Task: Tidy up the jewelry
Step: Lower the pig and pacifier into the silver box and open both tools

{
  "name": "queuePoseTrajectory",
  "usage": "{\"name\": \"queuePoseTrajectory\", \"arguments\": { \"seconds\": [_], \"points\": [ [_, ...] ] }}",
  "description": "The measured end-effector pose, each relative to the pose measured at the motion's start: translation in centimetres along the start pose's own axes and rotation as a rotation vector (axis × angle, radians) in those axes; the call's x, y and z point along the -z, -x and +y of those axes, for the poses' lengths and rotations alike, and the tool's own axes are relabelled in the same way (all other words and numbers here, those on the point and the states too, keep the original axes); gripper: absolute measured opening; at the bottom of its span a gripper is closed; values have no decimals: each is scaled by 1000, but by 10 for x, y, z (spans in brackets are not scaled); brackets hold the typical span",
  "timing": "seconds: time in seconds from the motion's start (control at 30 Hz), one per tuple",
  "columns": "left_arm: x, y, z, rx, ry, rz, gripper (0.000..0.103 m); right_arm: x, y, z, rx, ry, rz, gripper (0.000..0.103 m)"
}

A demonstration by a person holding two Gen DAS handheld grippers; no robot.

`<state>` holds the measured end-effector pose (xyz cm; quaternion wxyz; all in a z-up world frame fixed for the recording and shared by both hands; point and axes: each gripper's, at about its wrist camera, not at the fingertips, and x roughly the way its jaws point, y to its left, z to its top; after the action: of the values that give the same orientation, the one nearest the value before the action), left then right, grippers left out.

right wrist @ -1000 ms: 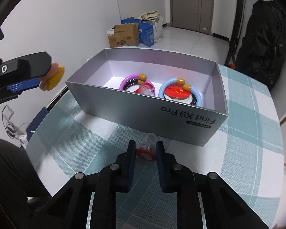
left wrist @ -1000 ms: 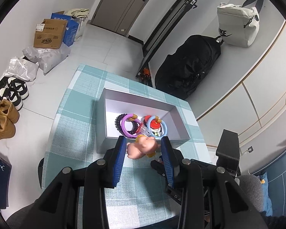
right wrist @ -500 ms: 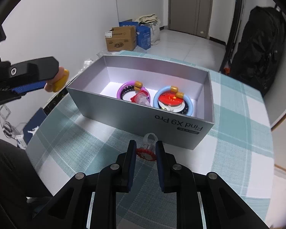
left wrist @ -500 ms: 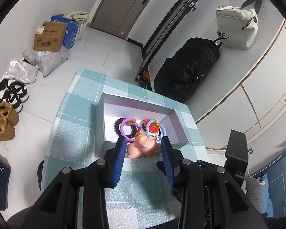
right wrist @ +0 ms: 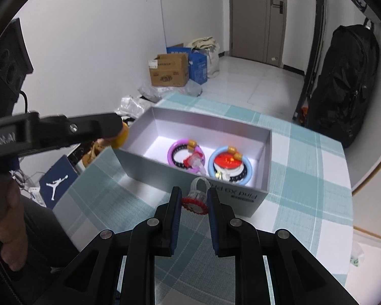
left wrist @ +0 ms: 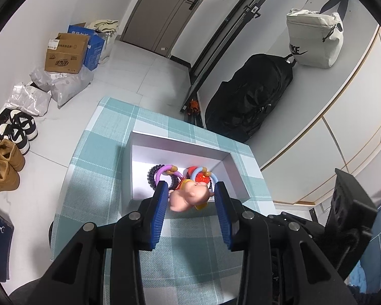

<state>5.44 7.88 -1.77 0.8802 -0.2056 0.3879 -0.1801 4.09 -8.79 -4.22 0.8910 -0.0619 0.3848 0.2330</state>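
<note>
A grey open box stands on the checked tablecloth. Inside lie a purple bracelet, a blue bracelet, black bead bracelets and a red piece. My left gripper is shut on a pink pig figure with a yellow part, held above the box's near wall. In the right wrist view the left gripper's finger reaches to the box's left corner. My right gripper is shut on a clear ring with a red gear-shaped top, held above the table in front of the box.
The small table with teal checked cloth has floor around it. Shoes, plastic bags and cardboard boxes lie on the floor at left. A black bag leans on the wall behind the table.
Both grippers have risen and drawn back a little from the box with their items held. The left gripper now hangs over the box's near wall.
</note>
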Motion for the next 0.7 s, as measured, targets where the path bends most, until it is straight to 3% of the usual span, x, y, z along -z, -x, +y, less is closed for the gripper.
{"name": "queuePoseTrajectory", "arguments": {
  "seconds": [0.5, 0.7],
  "points": [
    [-13, -24, -11, -39, -43, 12, 32, -32, 12, -35, -52, -103, -76, 19],
    [-19, -26, -23, -111, -104, -20, 32, -41, 7, -57, -118, -175, -80, 19]
  ]
}}
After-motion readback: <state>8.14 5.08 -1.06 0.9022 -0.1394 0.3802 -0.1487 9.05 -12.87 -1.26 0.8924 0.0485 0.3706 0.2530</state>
